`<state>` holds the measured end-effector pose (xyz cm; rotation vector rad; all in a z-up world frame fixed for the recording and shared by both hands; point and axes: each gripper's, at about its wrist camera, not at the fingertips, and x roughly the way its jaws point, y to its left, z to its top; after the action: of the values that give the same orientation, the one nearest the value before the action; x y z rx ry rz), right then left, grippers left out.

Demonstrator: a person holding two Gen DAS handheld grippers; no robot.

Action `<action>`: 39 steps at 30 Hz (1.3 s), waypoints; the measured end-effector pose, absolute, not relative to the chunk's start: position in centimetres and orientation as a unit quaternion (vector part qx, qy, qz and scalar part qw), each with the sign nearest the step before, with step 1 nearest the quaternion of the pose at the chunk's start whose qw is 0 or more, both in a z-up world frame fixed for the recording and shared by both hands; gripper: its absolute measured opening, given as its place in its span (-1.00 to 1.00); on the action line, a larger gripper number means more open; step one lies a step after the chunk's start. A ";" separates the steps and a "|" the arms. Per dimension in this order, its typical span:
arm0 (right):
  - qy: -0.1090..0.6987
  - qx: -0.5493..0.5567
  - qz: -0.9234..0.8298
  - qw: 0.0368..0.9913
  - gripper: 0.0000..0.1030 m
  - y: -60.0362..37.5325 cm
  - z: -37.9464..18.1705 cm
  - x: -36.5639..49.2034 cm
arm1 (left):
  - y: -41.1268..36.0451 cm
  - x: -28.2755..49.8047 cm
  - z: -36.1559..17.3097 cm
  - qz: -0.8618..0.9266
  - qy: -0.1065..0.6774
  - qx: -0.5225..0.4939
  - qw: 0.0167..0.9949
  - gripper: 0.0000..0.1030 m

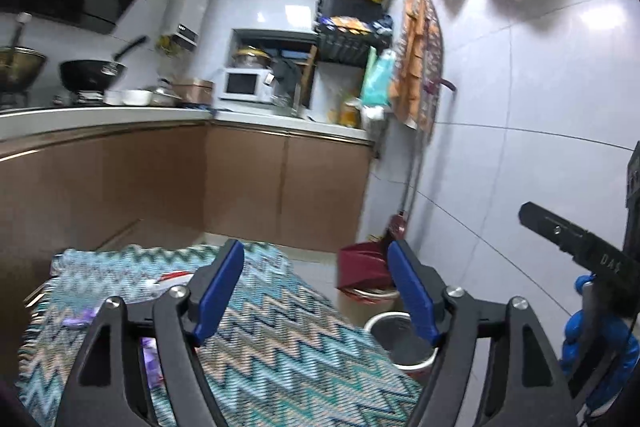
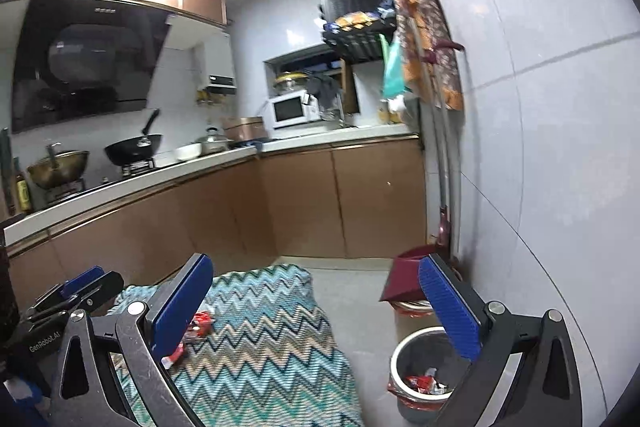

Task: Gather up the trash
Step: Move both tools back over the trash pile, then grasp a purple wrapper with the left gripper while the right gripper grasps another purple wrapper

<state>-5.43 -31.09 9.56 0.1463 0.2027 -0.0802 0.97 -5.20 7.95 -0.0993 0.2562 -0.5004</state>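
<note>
A table under a zigzag cloth [image 1: 272, 315] [image 2: 264, 331] holds trash: a red and white wrapper [image 1: 168, 279] and a purple wrapper [image 1: 80, 319] in the left wrist view, a red wrapper [image 2: 200, 323] in the right wrist view. A white bin [image 2: 420, 379] on the floor to the right holds red wrappers; it also shows in the left wrist view [image 1: 396, 343]. My left gripper [image 1: 316, 291] is open and empty above the cloth. My right gripper [image 2: 316, 311] is open and empty, between the table and the bin.
A dark red dustpan [image 2: 404, 279] rests on a second bin behind the white one, by the tiled wall [image 2: 540, 147]. Brown cabinets [image 2: 300, 199] and a counter with pans and a microwave [image 2: 290, 111] run along the back.
</note>
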 end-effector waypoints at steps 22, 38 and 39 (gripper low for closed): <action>0.221 0.069 0.095 0.968 1.00 -25.7 3.1 3.4 | 7.5 5.8 -2.9 -0.125 0.225 -0.069 0.964 0.46; 0.351 0.082 0.223 0.906 0.57 -19.2 -5.7 15.1 | 15.7 20.3 -10.4 -0.100 0.346 -0.020 0.932 0.03; 0.355 0.080 0.228 0.903 0.54 -18.7 -6.0 15.5 | 15.8 21.2 -10.8 -0.107 0.354 -0.023 0.929 0.03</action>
<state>15.54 -18.72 -5.97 0.1663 0.7330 0.4720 21.24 15.77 -10.82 -0.0473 0.7245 -0.2191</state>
